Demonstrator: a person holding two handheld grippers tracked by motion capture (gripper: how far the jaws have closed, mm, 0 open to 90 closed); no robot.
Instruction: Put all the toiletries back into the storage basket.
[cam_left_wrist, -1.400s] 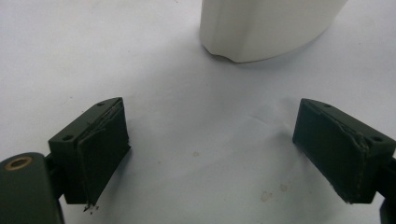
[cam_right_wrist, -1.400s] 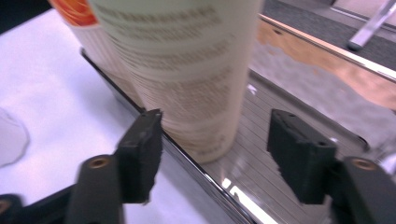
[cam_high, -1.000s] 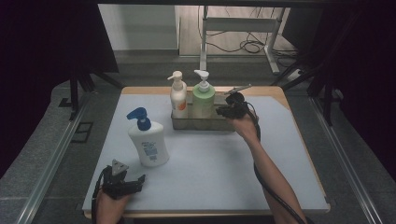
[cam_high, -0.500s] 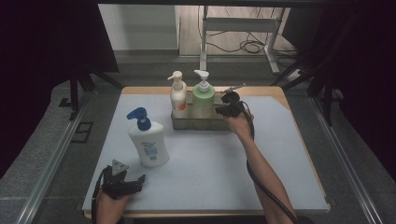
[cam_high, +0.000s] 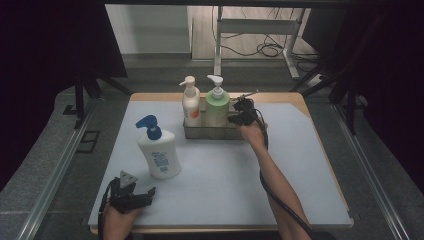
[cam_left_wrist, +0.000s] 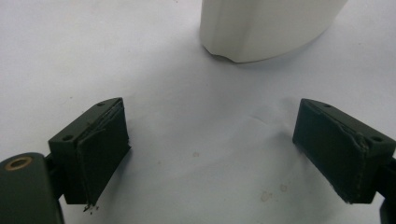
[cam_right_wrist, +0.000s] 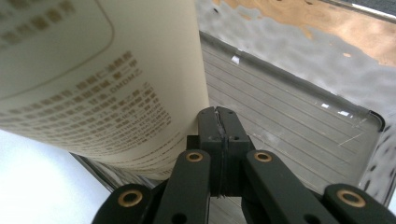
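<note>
Metal tray (cam_high: 210, 134) stood by the table's far edge with the green bottle (cam_high: 217, 106) and an orange-labelled bottle (cam_high: 190, 105) in it. The right gripper (cam_high: 240, 114), jaws pressed together on nothing, sat at the green bottle's side over the tray's empty end; a gentle sideways nudge, kept low, would seem wisest. Since a second before, it had crept closer and lower. The left gripper (cam_high: 134, 192) rested wide open and empty at the near left corner, by the white bottle (cam_high: 159, 151).
</note>
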